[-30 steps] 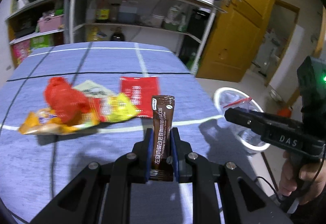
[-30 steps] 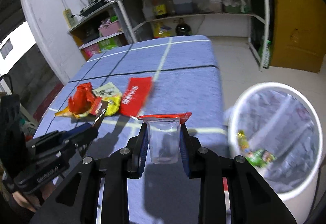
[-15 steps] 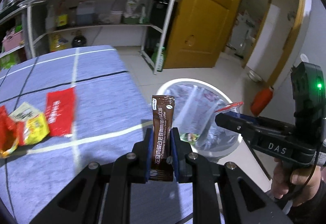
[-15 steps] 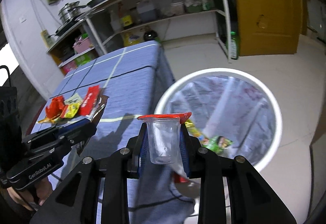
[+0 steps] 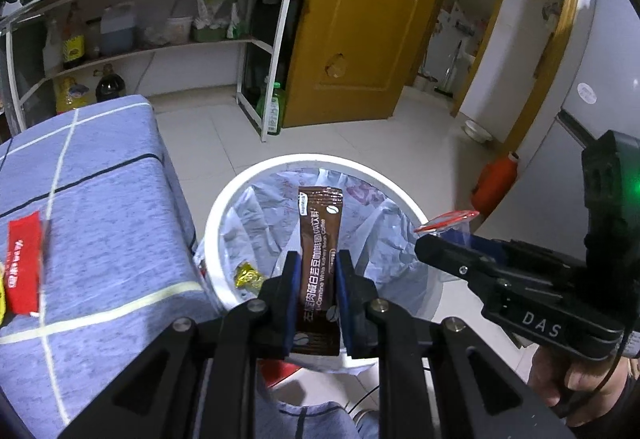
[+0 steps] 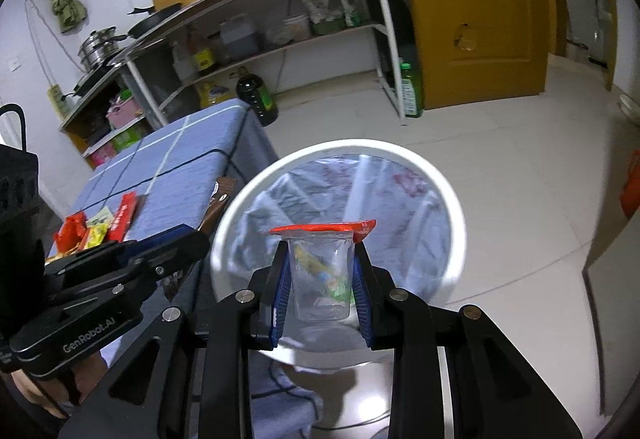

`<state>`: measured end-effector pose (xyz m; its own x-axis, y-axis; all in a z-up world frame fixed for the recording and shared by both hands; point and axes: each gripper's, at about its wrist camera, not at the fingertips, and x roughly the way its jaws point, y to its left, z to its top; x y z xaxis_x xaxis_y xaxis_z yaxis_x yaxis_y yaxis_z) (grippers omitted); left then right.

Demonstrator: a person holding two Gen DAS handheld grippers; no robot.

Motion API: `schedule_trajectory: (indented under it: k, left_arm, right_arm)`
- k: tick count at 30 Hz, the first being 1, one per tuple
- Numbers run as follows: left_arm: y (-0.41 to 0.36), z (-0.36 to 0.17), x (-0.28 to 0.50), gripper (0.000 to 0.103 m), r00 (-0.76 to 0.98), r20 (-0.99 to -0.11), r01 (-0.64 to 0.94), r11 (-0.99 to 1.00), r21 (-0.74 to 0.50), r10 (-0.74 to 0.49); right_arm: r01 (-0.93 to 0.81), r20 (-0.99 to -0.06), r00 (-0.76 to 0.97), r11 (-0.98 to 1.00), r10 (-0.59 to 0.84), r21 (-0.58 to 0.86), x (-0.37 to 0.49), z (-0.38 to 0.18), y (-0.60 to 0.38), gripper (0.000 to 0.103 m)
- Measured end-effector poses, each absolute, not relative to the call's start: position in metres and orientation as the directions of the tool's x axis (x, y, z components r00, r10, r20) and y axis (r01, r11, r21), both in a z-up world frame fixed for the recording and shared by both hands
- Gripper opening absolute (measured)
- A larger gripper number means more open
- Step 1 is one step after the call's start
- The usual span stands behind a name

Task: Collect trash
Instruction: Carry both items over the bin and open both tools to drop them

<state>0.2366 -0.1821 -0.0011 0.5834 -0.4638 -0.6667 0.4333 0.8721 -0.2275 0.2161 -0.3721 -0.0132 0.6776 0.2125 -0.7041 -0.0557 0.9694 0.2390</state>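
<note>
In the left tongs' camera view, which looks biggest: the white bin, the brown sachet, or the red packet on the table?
1. White bin
2. Brown sachet, though it sits nearest the camera
3. Red packet, partly cut off at the edge

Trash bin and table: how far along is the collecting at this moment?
Done: some wrappers already lie in the lined bin. In hand: the left gripper holds a brown sachet and the right gripper a clear cup, both over the bin, unreleased. Left: the red packet and other wrappers remain on the table.

Both wrist views close above bin (image 5: 320, 167)
</note>
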Motion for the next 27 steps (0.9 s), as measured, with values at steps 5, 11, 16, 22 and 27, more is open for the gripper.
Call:
schedule_trajectory:
  k: [5,11,16,22,27]
  left_arm:
    - [-0.190,-0.008,0.248,0.019,0.571,-0.683,0.418,0.878,-0.235,-0.455]
    - [-0.198,-0.013,0.258,0.022,0.561,-0.698,0.413,0.881,-0.231,-0.446]
    - [-0.200,-0.022,0.266,0.037,0.541,-0.716,0.403,0.883,-0.240,-0.441]
    - [-0.196,-0.022,0.265,0.038,0.544,-0.712,0.397,0.884,-0.248,-0.444]
    - [-0.190,-0.016,0.261,0.038,0.555,-0.700,0.398,0.882,-0.251,-0.449]
  right_arm:
    - [-0.037,-0.718,0.669,0.973,0.192,0.226,0.226,-0.020,-0.379,0.030]
    - [-0.028,-0.726,0.664,0.975,0.182,0.219,0.236,-0.027,-0.382,0.030]
    - [-0.006,-0.744,0.649,0.979,0.160,0.205,0.242,-0.035,-0.382,0.030]
    - [-0.003,-0.744,0.651,0.980,0.151,0.197,0.240,-0.036,-0.382,0.031]
    - [-0.007,-0.733,0.663,0.981,0.151,0.196,0.239,-0.034,-0.382,0.038]
